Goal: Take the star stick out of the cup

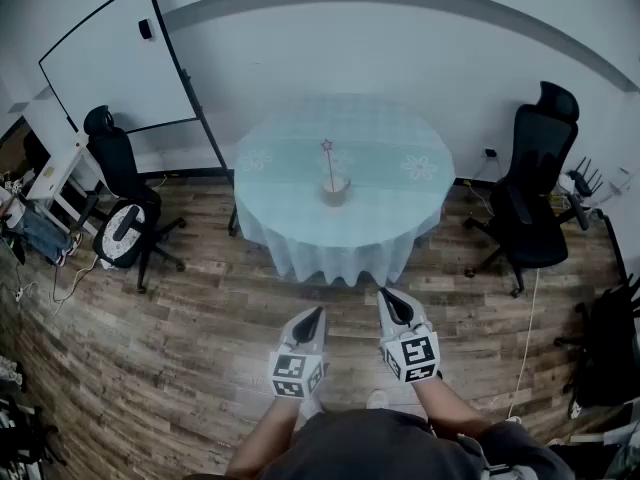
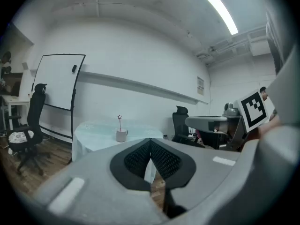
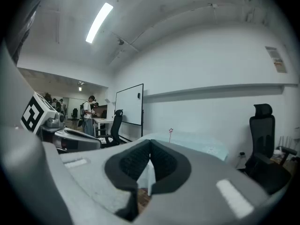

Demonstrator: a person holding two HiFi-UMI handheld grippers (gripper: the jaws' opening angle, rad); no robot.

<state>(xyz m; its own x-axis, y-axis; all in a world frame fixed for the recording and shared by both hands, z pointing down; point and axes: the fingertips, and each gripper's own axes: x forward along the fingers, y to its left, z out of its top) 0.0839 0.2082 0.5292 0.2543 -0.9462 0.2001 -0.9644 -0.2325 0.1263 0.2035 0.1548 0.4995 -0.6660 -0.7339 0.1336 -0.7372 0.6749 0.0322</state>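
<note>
A pale cup [image 1: 335,190] stands near the middle of a round table with a light blue cloth [image 1: 300,168]. A thin stick topped with a small star [image 1: 327,147] rises upright out of the cup. The cup [image 2: 122,135] and star stick [image 2: 120,118] also show far off in the left gripper view; only the star [image 3: 171,131] shows in the right gripper view. Both grippers hang over the wooden floor well short of the table. My left gripper [image 1: 316,314] is shut and empty. My right gripper [image 1: 385,298] is shut and empty too.
A whiteboard on a stand [image 1: 115,58] stands to the table's left. One black office chair [image 1: 125,198] is at the left, another [image 1: 535,193] at the right. Cables and clutter line the left wall. People stand at desks [image 3: 89,111] in the far background.
</note>
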